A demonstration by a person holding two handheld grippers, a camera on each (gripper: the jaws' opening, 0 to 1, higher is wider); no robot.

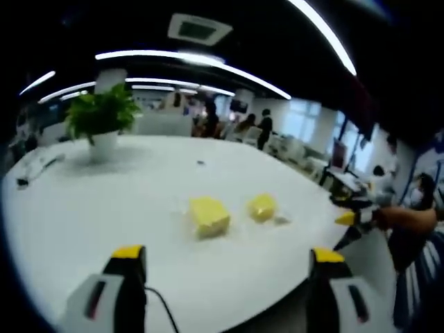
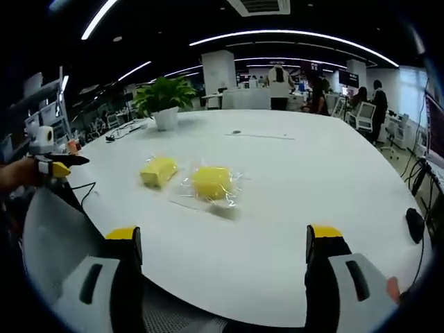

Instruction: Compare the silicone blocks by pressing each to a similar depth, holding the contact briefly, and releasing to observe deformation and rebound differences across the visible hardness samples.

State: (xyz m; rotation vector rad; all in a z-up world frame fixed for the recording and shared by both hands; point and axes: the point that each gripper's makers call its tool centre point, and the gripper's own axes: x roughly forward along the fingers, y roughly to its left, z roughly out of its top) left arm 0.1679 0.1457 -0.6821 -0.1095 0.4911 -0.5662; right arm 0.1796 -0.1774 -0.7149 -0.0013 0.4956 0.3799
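Yellow silicone blocks [image 2: 158, 171] [image 2: 212, 182] lie side by side in clear wrap on the white bench [image 2: 312, 180]. A white pot [image 2: 166, 118] holds a green plant [image 2: 164, 94]. Left tongs [image 1: 227, 260] and right tongs [image 2: 225, 239] gape wide, empty, short of the blocks.

A large white round-edged table [image 1: 83, 208] is seen in both views. A leafy green plant in a white pot [image 1: 102, 123] is placed toward its far side, at the left in the left gripper view and likewise far left in the right gripper view [image 2: 165, 100]. A dark cable [image 2: 121, 130] is laid on the table just beside the pot. A small dark object [image 1: 200, 163] is seen farther right on the tabletop. Long curved ceiling light strips [image 2: 298, 35] are mounted overhead. People [image 2: 280, 82] are seen standing in the far office area.
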